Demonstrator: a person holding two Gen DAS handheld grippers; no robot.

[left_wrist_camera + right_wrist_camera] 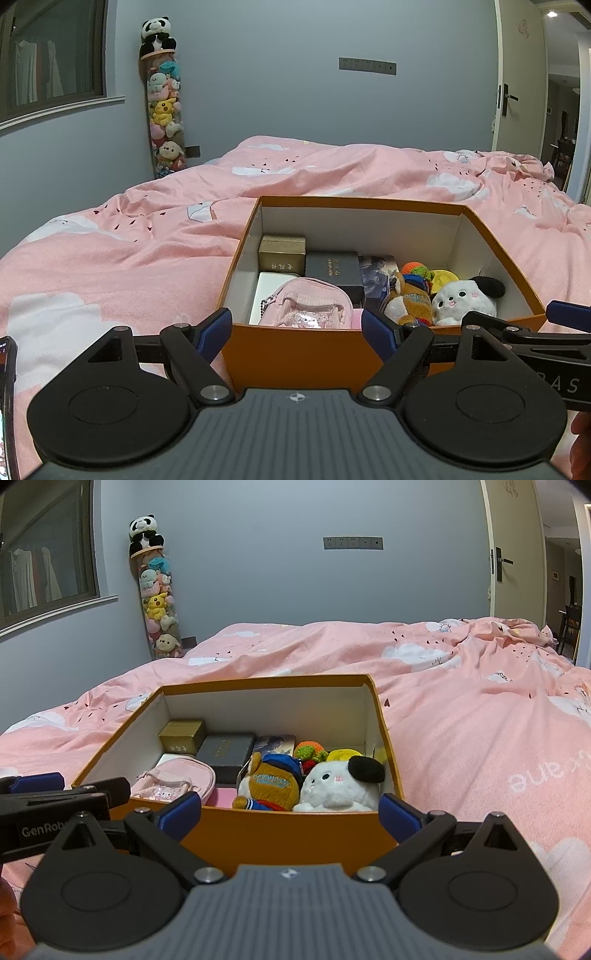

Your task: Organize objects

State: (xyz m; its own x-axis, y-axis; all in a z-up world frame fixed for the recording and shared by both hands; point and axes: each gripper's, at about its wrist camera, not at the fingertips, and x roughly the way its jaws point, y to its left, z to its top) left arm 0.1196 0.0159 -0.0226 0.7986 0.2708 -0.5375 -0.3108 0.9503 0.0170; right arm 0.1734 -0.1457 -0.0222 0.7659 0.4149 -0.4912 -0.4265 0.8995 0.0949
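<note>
1. Left wrist view: one orange box (295, 354) sits on the pink bed (110, 266), open at the top. Inside I count one gold case (282, 253), one dark case (332, 269), one pink pouch (306, 304), one brown plush (408, 299), one white plush (463, 301), one knitted toy (417, 271) and one yellow disc (445, 277); a white flat item lies under the pouch.
2. Same view: the left hand-held gripper (295, 328) is spread wide, its two blue fingers (216, 328) level with the box's near wall, one outside the left corner, one over the rim. It holds nothing. The right hand-held gripper's arm shows at the right edge.
3. Right wrist view: the same single box (295, 834) holds the same seven things, the white plush (340, 784) and brown plush (271, 784) nearest.
4. Same view: the right hand-held gripper (290, 812) is spread wide and empty, both blue fingers (399, 814) near the front wall. One panda (144, 531) tops a tube of toys (159, 605) in the corner.
</note>
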